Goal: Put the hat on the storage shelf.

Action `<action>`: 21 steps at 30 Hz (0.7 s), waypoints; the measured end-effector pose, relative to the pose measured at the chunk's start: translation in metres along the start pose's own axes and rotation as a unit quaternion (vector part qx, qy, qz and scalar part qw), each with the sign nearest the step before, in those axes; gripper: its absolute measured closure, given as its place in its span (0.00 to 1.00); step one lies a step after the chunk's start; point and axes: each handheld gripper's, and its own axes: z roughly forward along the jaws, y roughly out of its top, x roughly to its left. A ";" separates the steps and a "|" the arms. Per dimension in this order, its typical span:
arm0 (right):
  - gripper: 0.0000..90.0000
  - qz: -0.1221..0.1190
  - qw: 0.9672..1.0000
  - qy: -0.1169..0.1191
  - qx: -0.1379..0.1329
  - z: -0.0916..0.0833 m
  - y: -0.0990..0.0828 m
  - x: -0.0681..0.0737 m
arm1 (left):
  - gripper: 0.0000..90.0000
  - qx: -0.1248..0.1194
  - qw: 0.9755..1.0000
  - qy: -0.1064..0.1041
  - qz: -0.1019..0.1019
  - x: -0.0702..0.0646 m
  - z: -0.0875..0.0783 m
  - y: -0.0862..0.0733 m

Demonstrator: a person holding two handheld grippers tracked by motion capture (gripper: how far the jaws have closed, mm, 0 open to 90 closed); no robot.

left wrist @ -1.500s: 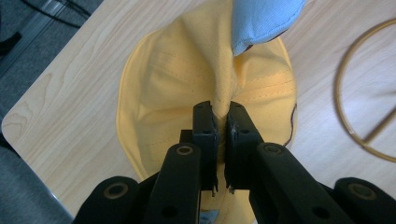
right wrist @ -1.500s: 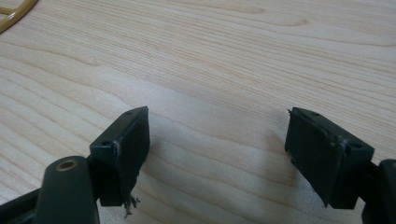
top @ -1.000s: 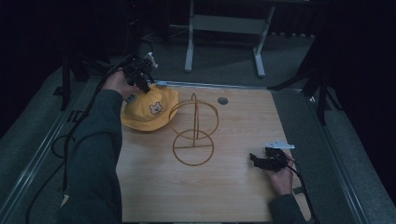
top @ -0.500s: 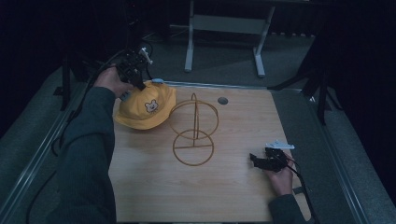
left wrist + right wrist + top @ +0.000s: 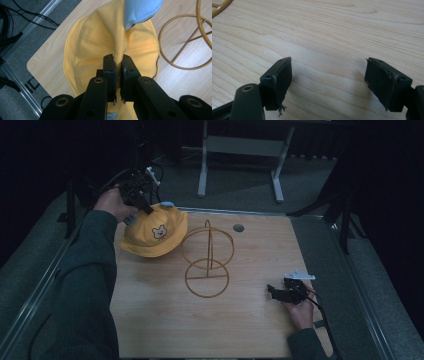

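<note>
A yellow bucket hat (image 5: pixel 154 232) with a small bear patch hangs tilted over the table's far left corner. My left gripper (image 5: pixel 142 202) is shut on a pinched fold of the yellow hat (image 5: pixel 110 45), lifting it by that fold; a blue lining flap (image 5: pixel 140 10) shows at the top. A gold wire stand (image 5: pixel 207 257) with two rings stands upright mid-table, just right of the hat. My right gripper (image 5: pixel 275 292) rests low over the wood near the right front, open, with nothing between its fingers (image 5: pixel 278 75).
The wooden table (image 5: pixel 240 330) has a round hole (image 5: pixel 238 227) near its far edge. A metal rail (image 5: pixel 30 305) runs along the left side, with cables on the floor beyond. A white frame leg (image 5: pixel 202 165) stands behind the table.
My left gripper has lifted the hat and drawn it up and to the left, off the table surface. The right gripper has stayed put.
</note>
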 end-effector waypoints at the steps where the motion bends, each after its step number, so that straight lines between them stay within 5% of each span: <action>1: 0.24 0.000 1.000 0.000 0.000 0.000 0.000 0.000 | 0.94 -0.002 1.000 0.000 0.002 0.000 -0.001 0.000; 21: 0.24 0.000 1.000 0.000 0.000 0.000 0.000 0.000 | 0.94 -0.037 0.999 -0.020 -0.002 0.002 -0.026 -0.005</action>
